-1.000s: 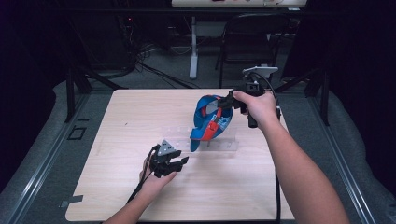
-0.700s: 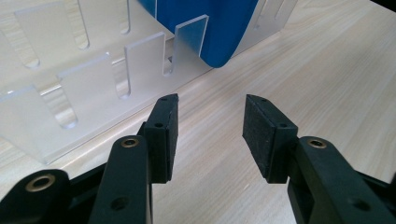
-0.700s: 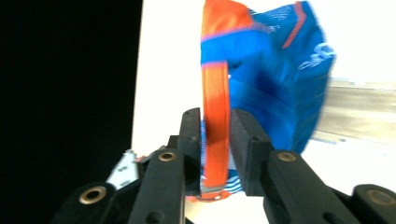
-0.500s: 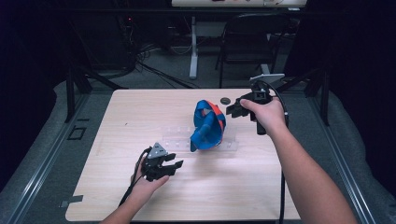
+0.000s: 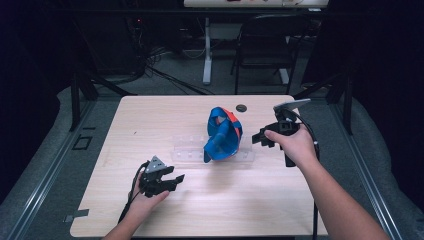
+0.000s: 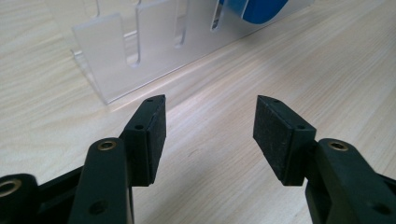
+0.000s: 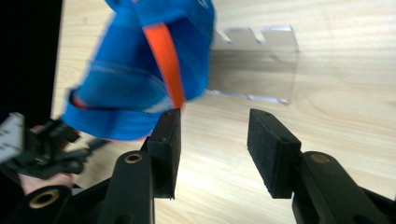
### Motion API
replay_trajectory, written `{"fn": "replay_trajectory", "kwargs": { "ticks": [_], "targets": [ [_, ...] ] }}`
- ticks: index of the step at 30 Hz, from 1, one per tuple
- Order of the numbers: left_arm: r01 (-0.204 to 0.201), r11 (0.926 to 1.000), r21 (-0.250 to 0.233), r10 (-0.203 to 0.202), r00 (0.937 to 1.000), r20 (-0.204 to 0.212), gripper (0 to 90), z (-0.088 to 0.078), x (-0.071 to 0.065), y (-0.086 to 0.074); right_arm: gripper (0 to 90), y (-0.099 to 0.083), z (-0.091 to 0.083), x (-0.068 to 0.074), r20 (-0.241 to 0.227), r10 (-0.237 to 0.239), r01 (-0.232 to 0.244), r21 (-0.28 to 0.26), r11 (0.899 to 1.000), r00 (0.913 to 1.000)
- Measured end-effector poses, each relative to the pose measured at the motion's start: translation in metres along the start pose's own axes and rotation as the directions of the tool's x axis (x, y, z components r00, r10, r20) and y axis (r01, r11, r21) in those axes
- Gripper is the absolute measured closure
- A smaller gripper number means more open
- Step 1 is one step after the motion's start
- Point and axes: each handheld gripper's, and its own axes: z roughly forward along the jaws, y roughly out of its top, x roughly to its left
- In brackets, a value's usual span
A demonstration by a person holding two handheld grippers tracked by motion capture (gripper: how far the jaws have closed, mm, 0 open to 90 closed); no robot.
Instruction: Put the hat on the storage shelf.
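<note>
A blue fabric piece with an orange stripe [image 5: 223,134] [image 7: 140,70] rests on the right end of a clear slotted acrylic rack [image 5: 190,150] [image 6: 116,51] [image 7: 261,60] at the table's middle. My right gripper [image 5: 257,139] [image 7: 215,116] sits just right of the fabric, apart from it. Its jaws have just been opening and nothing is between them. My left gripper [image 5: 176,183] [image 6: 210,105] hovers low near the front left, facing the rack's near side. Its jaws have also just been opening, over bare wood.
The light wooden table [image 5: 150,120] has a small dark round thing [image 5: 241,107] near its far edge. A folding chair [image 5: 260,45] and cables stand on the floor beyond. Dark floor surrounds the table.
The right gripper let go of the blue fabric, opened and drew away to the right and down. The fabric stays on the rack. The left gripper slid toward the front left, jaws wider.
</note>
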Motion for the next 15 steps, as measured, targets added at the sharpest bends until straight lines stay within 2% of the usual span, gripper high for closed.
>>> {"fn": "replay_trajectory", "kwargs": {
  "ticks": [4,7,9,10,12,14,15],
  "targets": [
    [0.029,0.9996,-0.003,-0.029,0.9996,0.004,45.9,0.000,0.005,-0.002,54.7,-0.014,0.005,-0.012,0.012,-0.014,0.014,0.006,1.000,0.9998],
    [0.025,0.9997,-0.001,-0.025,0.9997,0.002,45.9,0.001,0.005,-0.003,54.0,-0.029,0.011,-0.022,0.042,-0.033,0.033,-0.007,0.999,0.9986],
    [0.021,0.9998,0.003,-0.021,0.9997,0.007,45.9,0.001,0.004,-0.004,53.9,-0.032,0.012,-0.024,0.044,-0.038,0.038,-0.005,0.999,0.9983],
    [0.008,1.0000,0.002,-0.008,1.0000,0.004,45.9,0.001,0.004,-0.004,53.6,-0.037,0.014,-0.027,0.033,-0.031,0.032,-0.018,0.999,0.9990],
    [0.009,1.0000,-0.004,-0.009,1.0000,0.005,45.9,0.001,0.003,-0.004,53.6,-0.044,0.017,-0.031,0.026,-0.044,0.044,-0.014,0.999,0.9987],
    [-0.006,1.0000,-0.008,0.006,1.0000,-0.003,46.9,0.001,0.003,-0.004,53.2,-0.057,0.021,-0.037,0.009,-0.055,0.055,-0.048,0.997,0.9985],
    [-0.006,0.9999,-0.012,0.006,1.0000,-0.008,46.9,0.001,0.003,-0.004,53.2,-0.057,0.021,-0.037,0.009,-0.055,0.055,-0.048,0.997,0.9985]
  ]
}}
